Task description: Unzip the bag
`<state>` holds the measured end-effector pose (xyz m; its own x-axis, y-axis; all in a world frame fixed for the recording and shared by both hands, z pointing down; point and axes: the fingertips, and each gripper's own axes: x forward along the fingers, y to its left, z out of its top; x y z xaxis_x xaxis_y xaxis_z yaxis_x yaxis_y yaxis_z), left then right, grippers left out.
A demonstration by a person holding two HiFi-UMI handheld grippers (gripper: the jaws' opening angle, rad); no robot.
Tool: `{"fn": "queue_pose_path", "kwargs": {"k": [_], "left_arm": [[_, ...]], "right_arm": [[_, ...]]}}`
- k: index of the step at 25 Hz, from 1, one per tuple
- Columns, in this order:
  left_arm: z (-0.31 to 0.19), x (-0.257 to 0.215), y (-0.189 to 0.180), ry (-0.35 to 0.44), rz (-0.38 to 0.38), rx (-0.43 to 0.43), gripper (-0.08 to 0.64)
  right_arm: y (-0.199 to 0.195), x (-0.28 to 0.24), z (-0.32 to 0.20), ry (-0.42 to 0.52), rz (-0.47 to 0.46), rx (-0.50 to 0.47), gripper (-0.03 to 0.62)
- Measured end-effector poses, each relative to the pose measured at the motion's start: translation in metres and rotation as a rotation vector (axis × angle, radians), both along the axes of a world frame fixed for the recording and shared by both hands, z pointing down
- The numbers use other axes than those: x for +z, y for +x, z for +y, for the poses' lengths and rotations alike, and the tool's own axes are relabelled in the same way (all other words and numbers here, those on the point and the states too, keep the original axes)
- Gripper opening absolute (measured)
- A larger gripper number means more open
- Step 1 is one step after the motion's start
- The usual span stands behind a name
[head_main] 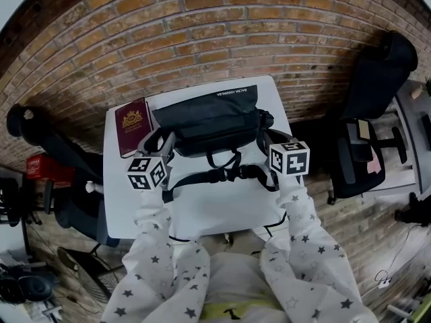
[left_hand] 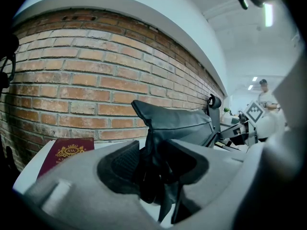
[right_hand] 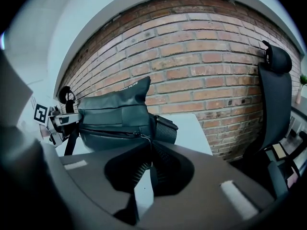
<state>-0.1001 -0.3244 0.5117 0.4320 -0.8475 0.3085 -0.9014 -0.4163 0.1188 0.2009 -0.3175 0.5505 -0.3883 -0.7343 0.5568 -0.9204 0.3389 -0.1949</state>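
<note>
We are anchoring the bag [head_main: 209, 116], lying on the table [head_main: 202, 210], in the clamped left gripper [left_hand: 153, 169] and pinching its zipper pull [right_hand: 143, 140] in the near-closed right gripper [right_hand: 148, 169], aiming parallel to the teeth

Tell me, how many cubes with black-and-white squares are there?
2. One marker cube sits on the left hand-held gripper, by the left end of the bag; the other marker cube sits on the right hand-held gripper, by its right end. None seems hidden.

We see a black bag [head_main: 212, 116] on a white table [head_main: 202, 210]; beside the bag, a maroon booklet [head_main: 133, 128], seemingly gold-crested.
</note>
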Motion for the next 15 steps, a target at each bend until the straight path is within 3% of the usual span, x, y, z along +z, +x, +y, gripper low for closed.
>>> {"fn": "queue_pose_path", "kwargs": {"k": [7,13,15], "left_arm": [[0.0,-0.002,0.0,0.003,0.02,-0.018,0.176],[0.006,-0.007,-0.001,0.005,0.069,-0.035,0.186],[0.013,-0.01,0.0,0.018,0.068,-0.038,0.186]], "right_arm": [[-0.004,0.005,0.0,0.002,-0.025,-0.022,0.038],[-0.008,0.001,0.005,0.035,-0.094,-0.053,0.173],[-0.01,-0.005,0.008,0.066,-0.112,-0.076,0.181]]}}
